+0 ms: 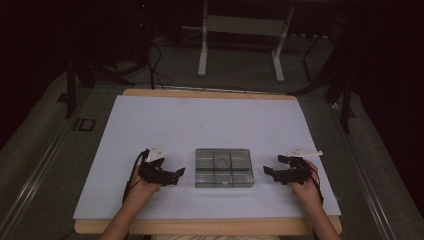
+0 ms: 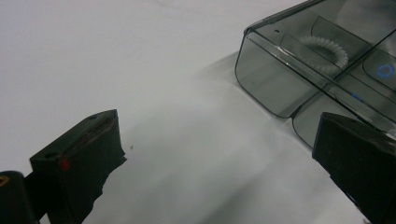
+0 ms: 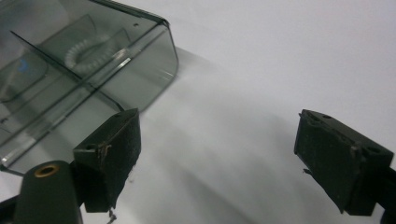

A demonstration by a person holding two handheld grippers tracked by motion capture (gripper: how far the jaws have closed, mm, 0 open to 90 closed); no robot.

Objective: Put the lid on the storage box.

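**A:** ok so what are the fingers doing here? Both sets look spread wide to me, nothing pinched. The left gripper (image 1: 176, 175) has bare white sheet between its two black blocky fingers (image 2: 84, 154), and same deal for the right gripper (image 1: 272, 167); its fingers (image 3: 343, 161) are matte black and chunky, with a slightly ragged pad edge.

**B:** yep, spread on both sides, not touching anything. The box (image 1: 224, 167) sits between the two grippers, just past the fingertips of each. In the left gripper view its rounded corner is up and to the right of the fingers, in the right gripper view up and to the left.

**A:** what's it made of?

**B:** smoky see-through plastic, rectangular, rounded corners, glossy walls, with dividers splitting it into compartments. There's a white coiled ring (image 2: 327, 51) in one compartment, looks like a spiral hair tie. Also a small blue ring (image 2: 385, 70) in another.

**A:** and under everything?

**B:** smooth white sheet (image 1: 200, 120) over a wood-edged bench (image 1: 210, 93).
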